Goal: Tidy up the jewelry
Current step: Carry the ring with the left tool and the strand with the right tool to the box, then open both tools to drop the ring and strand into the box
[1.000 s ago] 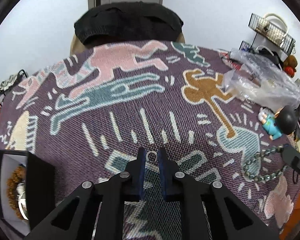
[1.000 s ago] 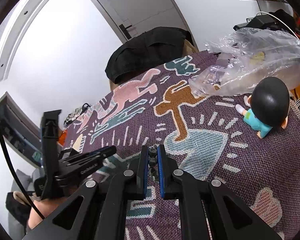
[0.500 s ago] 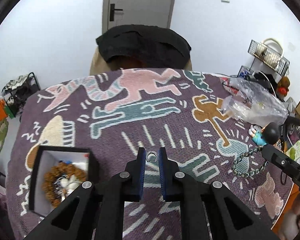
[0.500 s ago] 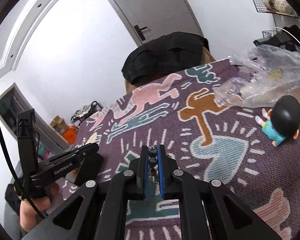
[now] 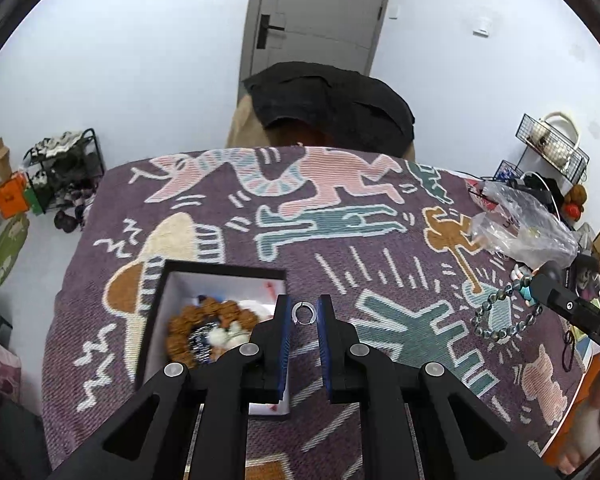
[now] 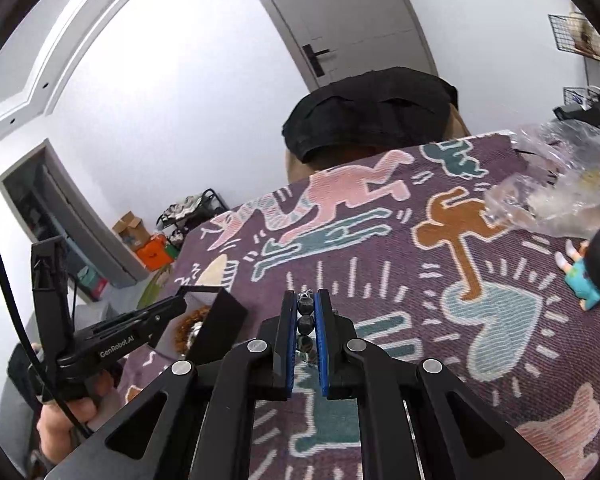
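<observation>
My left gripper (image 5: 303, 314) is shut on a small silver ring (image 5: 303, 313) and holds it in the air over the right edge of an open black box (image 5: 162, 292) with a white inside. The box holds a brown bead bracelet (image 5: 204, 320) and other small pieces. My right gripper (image 6: 308, 312) is shut on a dark bead bracelet (image 6: 305, 322). In the left wrist view that bracelet (image 5: 500, 316) hangs from the right gripper above the cloth. The left gripper (image 6: 168, 310) and the box (image 6: 220, 312) also show in the right wrist view.
A purple patterned cloth (image 5: 340, 240) covers the table. A crumpled clear plastic bag (image 5: 520, 224) and a small black-haired figurine (image 6: 596, 264) sit at the right. A chair with a black garment (image 5: 332, 104) stands behind the far edge.
Both grippers have risen above the table. The left gripper has carried the ring left, over the edge of the box. The right gripper still holds the hanging bracelet.
</observation>
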{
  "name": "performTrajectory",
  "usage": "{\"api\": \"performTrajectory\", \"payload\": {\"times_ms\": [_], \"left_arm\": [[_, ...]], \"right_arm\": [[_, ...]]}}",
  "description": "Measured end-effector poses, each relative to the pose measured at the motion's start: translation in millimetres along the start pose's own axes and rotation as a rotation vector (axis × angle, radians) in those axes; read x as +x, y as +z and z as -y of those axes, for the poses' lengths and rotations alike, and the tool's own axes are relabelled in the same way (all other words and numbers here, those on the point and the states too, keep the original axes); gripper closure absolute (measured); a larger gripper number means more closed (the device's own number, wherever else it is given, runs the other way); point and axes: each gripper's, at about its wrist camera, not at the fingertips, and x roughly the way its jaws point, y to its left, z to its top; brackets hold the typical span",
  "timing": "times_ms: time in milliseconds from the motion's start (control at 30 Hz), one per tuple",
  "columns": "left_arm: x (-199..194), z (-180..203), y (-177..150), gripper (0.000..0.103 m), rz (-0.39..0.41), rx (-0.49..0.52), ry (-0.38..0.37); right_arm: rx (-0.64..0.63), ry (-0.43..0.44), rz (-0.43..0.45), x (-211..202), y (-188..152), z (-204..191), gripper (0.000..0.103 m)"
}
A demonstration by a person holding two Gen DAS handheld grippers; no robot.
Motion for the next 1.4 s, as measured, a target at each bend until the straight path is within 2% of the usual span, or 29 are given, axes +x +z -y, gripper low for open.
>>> {"api": "performTrajectory", "payload": {"times_ms": [400,467,533,667,700,1067,1133,1300,1367,1400], "left_arm": [[-0.4,-42.9,-11.4,0.089,-0.025,-0.095,-0.012],[2.0,-50.8,-11.4,0.088,-0.056,-0.125,-0.031],[3.2,-55.8,-12.2,0.084,-0.076,-0.143,-0.043],[-5.0,-66.8,-16.4,0.051,-0.043,-0.175,-0.035],[-7.8,-68.9,-17.3,0.048,-0.032,-0.181,-0.035],[-32.4,-101.2,-28.2,0.047,0.022,-0.245,-0.024],[-35.4,-107.1,-30.1,0.043,0.032,-0.257,-0.017],[-42.4,-119.7,-32.3,0.028,0.066,-0.285,-0.002],[-45.1,-123.8,-32.8,0.024,0.077,-0.298,0.000],[-46.1,-124.7,-33.3,0.022,0.084,-0.302,0.000]], "right_arm": [[-0.074,0.053,-0.028,19.5,1.6,-45.0,0.093],[-0.083,0.065,-0.034,24.0,1.6,-52.2,0.093],[-0.092,0.076,-0.042,29.2,1.3,-58.8,0.093],[-0.106,0.100,-0.059,40.3,0.5,-73.1,0.093],[-0.108,0.107,-0.064,43.4,0.7,-76.4,0.093],[-0.147,0.187,-0.117,76.2,4.6,-120.5,0.093],[-0.156,0.199,-0.129,84.5,5.5,-130.1,0.093],[-0.164,0.233,-0.160,107.8,9.0,-147.2,0.093],[-0.175,0.204,-0.171,112.9,7.9,-151.2,0.083],[-0.174,0.199,-0.177,113.6,6.7,-150.6,0.061]]}}
